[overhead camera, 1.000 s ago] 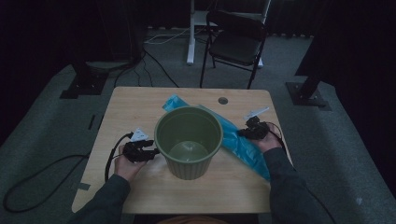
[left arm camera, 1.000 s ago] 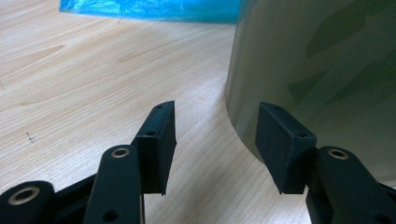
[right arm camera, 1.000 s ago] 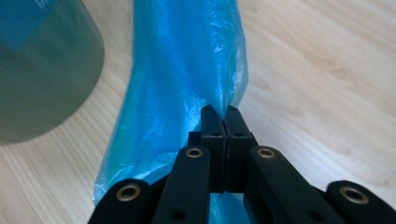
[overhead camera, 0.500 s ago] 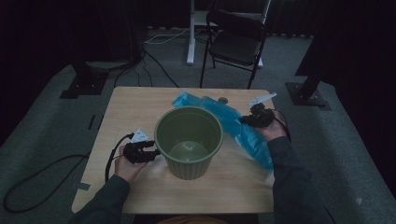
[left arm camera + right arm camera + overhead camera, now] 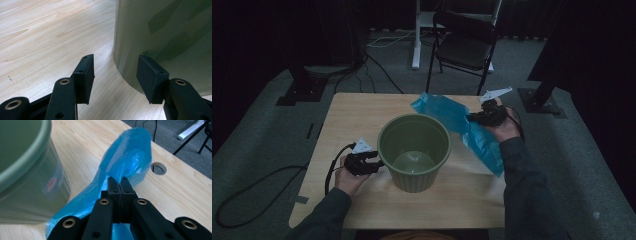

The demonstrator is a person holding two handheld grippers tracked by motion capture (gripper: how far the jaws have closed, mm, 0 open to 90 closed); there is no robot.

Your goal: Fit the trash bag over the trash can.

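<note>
- High view: the round green plastic bin [image 5: 414, 150] stands mid-bench [image 5: 357, 112]; the left gripper [image 5: 373, 163] sits at its 9 o'clock, the right gripper [image 5: 473, 118] at 2 o'clock lifting the crinkled blue plastic bag [image 5: 464, 127].
- Left gripper view: fingers [image 5: 85, 76] apart, nothing between them, bin wall just beside.
- Right gripper view: fingers [image 5: 120, 187] clamped on the bag.

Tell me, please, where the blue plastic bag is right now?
In the high view the blue plastic bag lies on the table's right side, just right of the green bin, pinched in the shut right gripper.
</note>
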